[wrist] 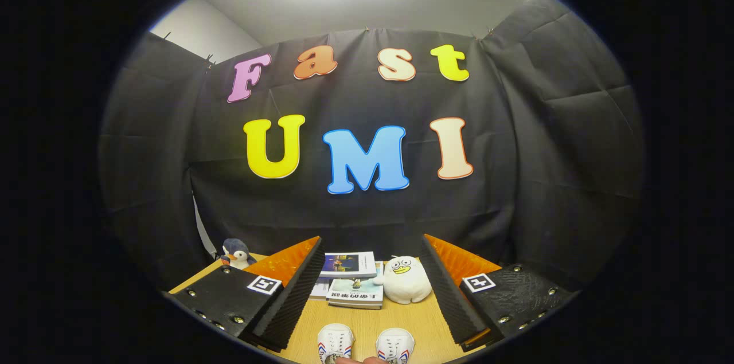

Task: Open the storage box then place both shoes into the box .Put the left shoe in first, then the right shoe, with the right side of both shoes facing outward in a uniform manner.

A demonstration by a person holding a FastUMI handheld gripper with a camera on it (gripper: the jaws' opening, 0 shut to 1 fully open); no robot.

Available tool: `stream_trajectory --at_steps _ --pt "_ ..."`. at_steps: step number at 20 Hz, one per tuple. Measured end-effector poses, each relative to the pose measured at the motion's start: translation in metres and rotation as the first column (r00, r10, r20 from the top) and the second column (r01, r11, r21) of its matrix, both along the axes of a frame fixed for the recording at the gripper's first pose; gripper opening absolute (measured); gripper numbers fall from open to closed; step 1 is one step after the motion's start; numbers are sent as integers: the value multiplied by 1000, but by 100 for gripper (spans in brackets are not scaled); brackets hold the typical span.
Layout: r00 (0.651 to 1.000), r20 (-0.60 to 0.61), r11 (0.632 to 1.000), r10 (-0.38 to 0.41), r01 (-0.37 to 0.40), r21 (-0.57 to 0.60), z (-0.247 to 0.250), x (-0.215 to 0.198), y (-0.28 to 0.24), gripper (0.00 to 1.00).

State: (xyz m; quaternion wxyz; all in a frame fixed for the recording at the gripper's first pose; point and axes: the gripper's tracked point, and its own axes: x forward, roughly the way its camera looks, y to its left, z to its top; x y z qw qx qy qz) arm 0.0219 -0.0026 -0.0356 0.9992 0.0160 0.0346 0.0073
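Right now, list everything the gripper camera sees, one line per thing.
shoes: two, white with red and blue stripes, side by side on the table between the fingers
books: a small stack, beyond the shoes
duck plush: one, white, beside the books
penguin plush: one, blue-grey and white, at the table's far corner
table: one, light wood
gripper: one, fingers spread wide, holding nothing

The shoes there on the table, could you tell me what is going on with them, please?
Nothing holds them yet. The tongs are open, fingers spread wide above the table. The two shoes sit side by side between the fingers, toes pointing towards the books and the duck toy beyond. A penguin toy sits off to the side.
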Motion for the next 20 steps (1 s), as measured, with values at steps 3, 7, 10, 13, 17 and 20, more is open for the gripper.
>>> stream_trajectory --at_steps 3,7,10,13,17,20 --pt "998 -49 999 48 -47 26 -19 5 17 99" --pt "977 -145 985 159 -148 88 -61 6 52 99" --pt "939 -245 969 243 -222 110 -106 2 80 99" --pt "887 -329 945 324 -286 162 -143 -2 108 99" --pt "793 -427 894 435 -324 309 -187 -12 149 99" --pt "712 -480 844 513 -316 433 -217 -20 178 99"
